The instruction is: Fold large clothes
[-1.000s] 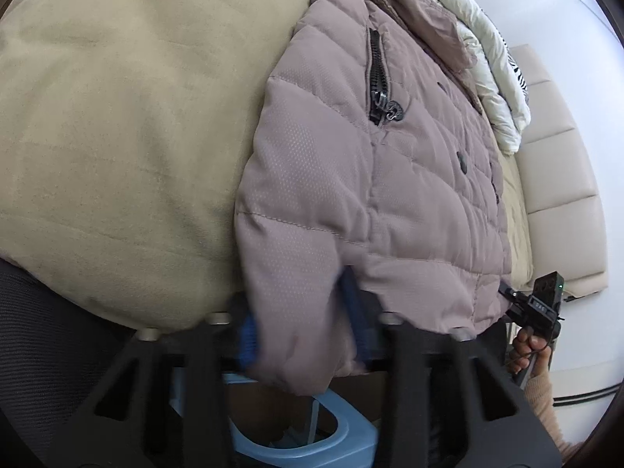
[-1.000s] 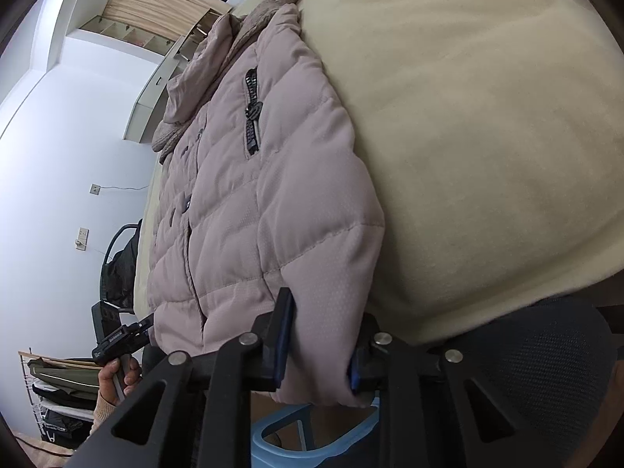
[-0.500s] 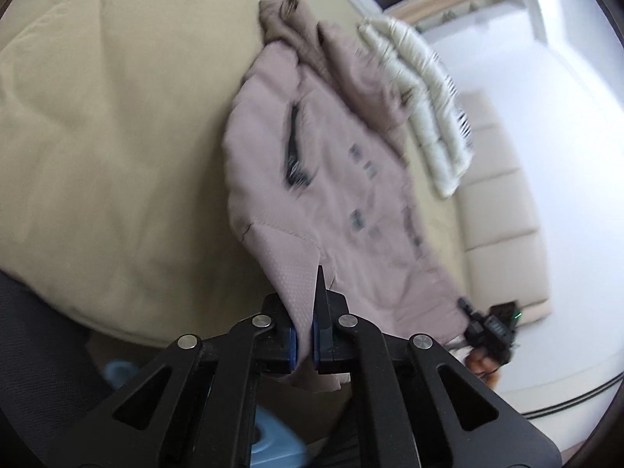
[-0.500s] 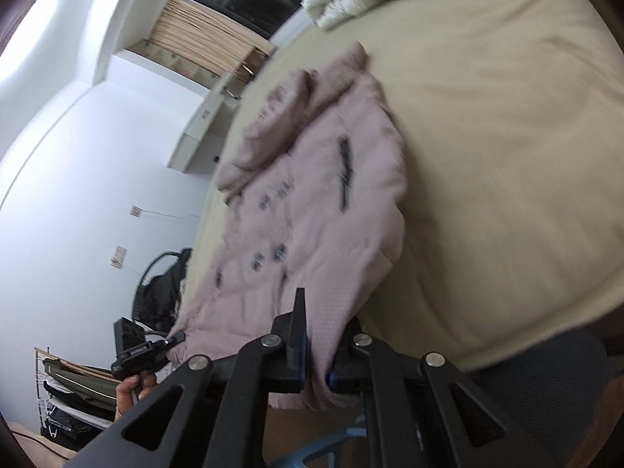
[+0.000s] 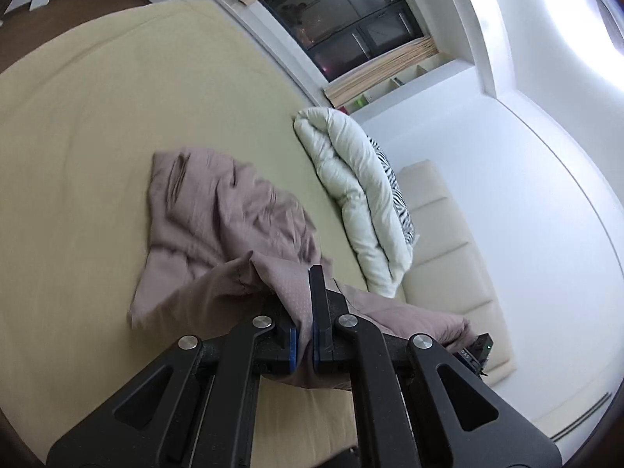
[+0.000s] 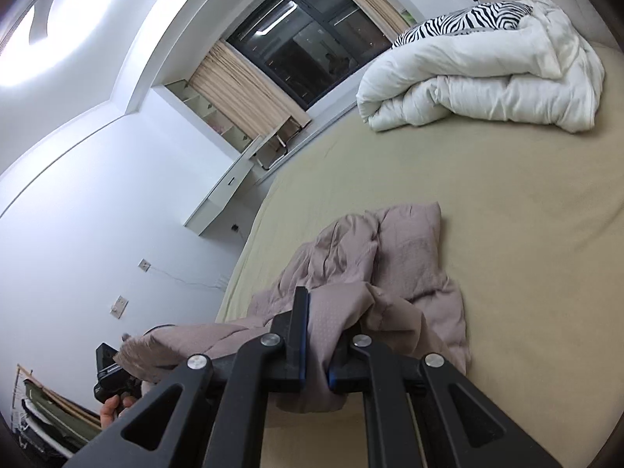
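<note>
We hold the jacket (image 5: 234, 210) by its near hem, the left gripper (image 5: 304, 341) and right gripper (image 6: 316, 355) each pinching a corner of fabric. The far part lies rumpled on the bed (image 6: 526, 234); the hem hangs lifted above it. We judge the first fold begun, not laid; flattening and further folds remain.

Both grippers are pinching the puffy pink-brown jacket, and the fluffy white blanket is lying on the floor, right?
Not quite. The fluffy white blanket lies on the tan bed, as the right wrist view shows. Both the left gripper and right gripper do pinch the puffy pink-brown jacket.
</note>
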Motion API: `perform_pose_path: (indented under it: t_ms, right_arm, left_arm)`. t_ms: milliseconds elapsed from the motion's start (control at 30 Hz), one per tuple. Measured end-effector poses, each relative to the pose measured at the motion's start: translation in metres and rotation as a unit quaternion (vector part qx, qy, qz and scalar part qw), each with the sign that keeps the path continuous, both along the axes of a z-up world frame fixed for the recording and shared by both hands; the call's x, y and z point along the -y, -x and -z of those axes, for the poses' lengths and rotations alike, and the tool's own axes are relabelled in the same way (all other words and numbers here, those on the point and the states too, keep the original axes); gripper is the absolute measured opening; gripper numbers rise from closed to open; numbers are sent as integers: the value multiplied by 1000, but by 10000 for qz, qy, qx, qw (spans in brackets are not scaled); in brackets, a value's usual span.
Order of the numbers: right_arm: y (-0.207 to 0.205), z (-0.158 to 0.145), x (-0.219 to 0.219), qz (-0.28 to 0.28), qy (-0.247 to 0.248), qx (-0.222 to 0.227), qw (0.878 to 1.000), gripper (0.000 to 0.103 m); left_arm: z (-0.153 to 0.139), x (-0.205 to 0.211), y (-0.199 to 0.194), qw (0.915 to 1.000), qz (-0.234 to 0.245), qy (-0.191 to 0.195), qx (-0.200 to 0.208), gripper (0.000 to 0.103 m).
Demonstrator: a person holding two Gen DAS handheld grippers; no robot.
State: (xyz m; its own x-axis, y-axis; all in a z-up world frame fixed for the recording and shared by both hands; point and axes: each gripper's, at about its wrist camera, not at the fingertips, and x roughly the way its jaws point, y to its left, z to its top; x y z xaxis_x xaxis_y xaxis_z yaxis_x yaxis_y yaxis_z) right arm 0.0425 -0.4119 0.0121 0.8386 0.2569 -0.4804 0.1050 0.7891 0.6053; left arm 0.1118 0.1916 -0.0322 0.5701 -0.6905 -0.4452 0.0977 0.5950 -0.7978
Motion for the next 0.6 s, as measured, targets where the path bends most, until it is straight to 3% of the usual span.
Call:
perform_pose_path:
  t_ms: [133,267,400,500,600]
  right_arm:
    - [-77,4,18,239,227,-156,9993,9]
    - [-149,28,36,393,392,-446,9975,9]
    - [-217,71,48,495,610,-862,9932,9]
    - [-247,111,61,664,448,-1157,9901,9]
    - [-271,154,72,697,166,-1528,9857,19]
  left_arm:
    - [16,16,-86,9996,-233,-137,-79,3]
    - [54,26,-165,9983,-428,-221,-314,3]
    - [105,32,-223,9964,-532,-318,-574,3]
    - [148,40,-257,9938,-612,-504,-776,3]
    - [189,52,-281,9906,-634,-689,-1000,5]
